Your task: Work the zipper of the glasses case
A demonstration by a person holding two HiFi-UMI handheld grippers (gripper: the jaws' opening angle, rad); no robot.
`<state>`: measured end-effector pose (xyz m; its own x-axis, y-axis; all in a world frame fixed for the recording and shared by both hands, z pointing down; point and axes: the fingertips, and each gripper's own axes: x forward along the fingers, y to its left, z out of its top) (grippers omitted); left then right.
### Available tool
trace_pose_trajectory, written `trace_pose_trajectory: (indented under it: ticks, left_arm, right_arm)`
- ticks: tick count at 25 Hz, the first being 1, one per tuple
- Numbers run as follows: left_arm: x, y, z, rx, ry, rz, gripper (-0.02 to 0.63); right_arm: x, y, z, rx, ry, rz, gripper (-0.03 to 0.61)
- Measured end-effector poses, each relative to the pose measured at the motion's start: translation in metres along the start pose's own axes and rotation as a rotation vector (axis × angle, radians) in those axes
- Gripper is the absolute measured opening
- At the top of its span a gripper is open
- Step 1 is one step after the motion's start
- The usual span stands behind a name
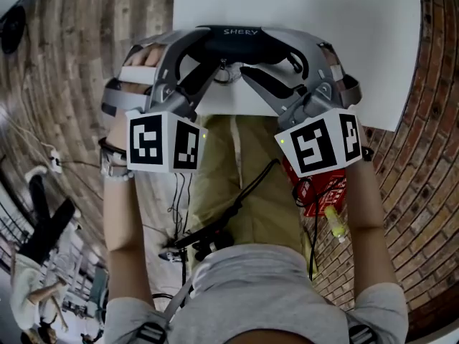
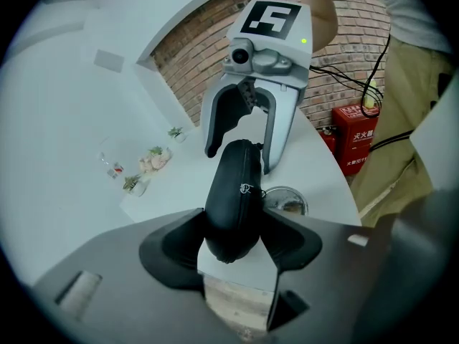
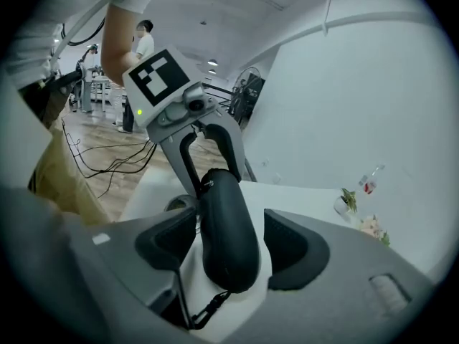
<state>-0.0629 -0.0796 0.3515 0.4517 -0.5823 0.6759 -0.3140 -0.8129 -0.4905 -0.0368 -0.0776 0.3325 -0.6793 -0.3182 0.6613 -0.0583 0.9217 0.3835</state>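
Observation:
A black zip-up glasses case (image 1: 237, 40) is held over the near edge of the white table (image 1: 337, 56), between my two grippers. My left gripper (image 1: 208, 50) is shut on one end, and in the left gripper view both pads press the sides of the case (image 2: 233, 199). My right gripper (image 1: 269, 52) faces it from the other end with its jaws spread wide. In the right gripper view the case (image 3: 228, 235) lies between those jaws with a gap on its right side. A short black cord (image 3: 203, 308) hangs from the end nearest that camera.
A red fire-equipment box (image 1: 319, 188) stands on the brick floor by the person's right leg. Small potted plants and a bottle (image 2: 143, 167) sit on the far side of the table. A round metal disc (image 2: 284, 201) lies under the case. Cables trail across the floor.

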Motion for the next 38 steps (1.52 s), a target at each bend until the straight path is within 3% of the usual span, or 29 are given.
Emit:
trace_pose_trajectory:
  ticks: [10, 14, 23, 26, 29, 35, 38]
  left_arm:
    - [0.01, 0.003, -0.017, -0.111, 0.01, 0.058, 0.282]
    - [-0.004, -0.004, -0.014, -0.172, 0.035, 0.139, 0.278]
    - [-0.028, -0.017, -0.001, -0.272, 0.086, 0.305, 0.138]
    - [-0.03, -0.008, -0.014, -0.312, 0.114, 0.367, 0.038]
    - [-0.032, -0.006, -0.01, -0.379, 0.104, 0.388, 0.046]
    - [-0.042, -0.006, 0.011, -0.597, 0.056, 0.451, 0.167]
    - [-0.039, -0.004, 0.016, -0.666, 0.035, 0.493, 0.169]
  right_arm:
    - [0.033, -0.003, -0.014, 0.009, -0.007, 0.038, 0.282]
    - [0.025, 0.005, -0.019, 0.011, -0.022, 0.037, 0.281]
    - [0.009, 0.007, -0.017, 0.0, -0.046, 0.055, 0.278]
    - [0.023, 0.002, -0.017, 0.007, -0.047, 0.071, 0.279]
    - [0.025, 0.0, -0.021, 0.006, -0.047, 0.07, 0.279]
    - [0.02, -0.001, -0.013, 0.015, -0.034, 0.068, 0.278]
    - [0.021, -0.002, -0.012, 0.02, -0.042, 0.074, 0.278]
